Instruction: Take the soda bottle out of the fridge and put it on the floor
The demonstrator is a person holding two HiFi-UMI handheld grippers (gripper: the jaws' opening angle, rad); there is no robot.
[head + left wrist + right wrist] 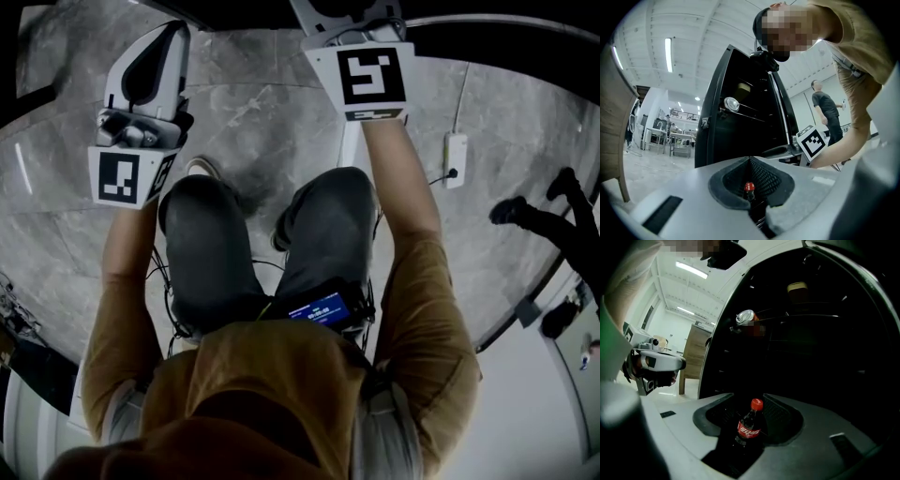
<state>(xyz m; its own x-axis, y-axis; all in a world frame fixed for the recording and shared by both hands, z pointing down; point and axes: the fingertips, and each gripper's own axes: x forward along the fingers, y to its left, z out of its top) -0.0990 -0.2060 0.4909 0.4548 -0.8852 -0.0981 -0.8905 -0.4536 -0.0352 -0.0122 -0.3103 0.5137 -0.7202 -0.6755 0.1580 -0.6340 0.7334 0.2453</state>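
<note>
Soda bottle of dark plastic, small, with a red cap and a red label [750,430], stands upright just ahead of my right jaws [747,398], in line with the gap between them. These jaws are apart and their pads do not press on the bottle, so I am not holding it. My left jaws [172,33] are brought together, with only a thin slit between them, and they carry nothing. Around the bottle everything is dark, so I cannot tell for sure whether it stands on the bottom of the tall black fridge [825,357] or on the floor before it. I judge that it is low inside the open fridge and that no part of the task is done yet. Gripping it, taking it out and setting it on the grey marbled floor [262,122] are all left. On the upper shelves there are a silver can lying on its side [745,316] and a container with a yellow lid [797,288], well above the bottle and not in the way. On the floor near my knees lies a white power strip with its cable [454,159], and at the right edge are the dark shoes of another person [539,211]. The bottle should go down away from both.
</note>
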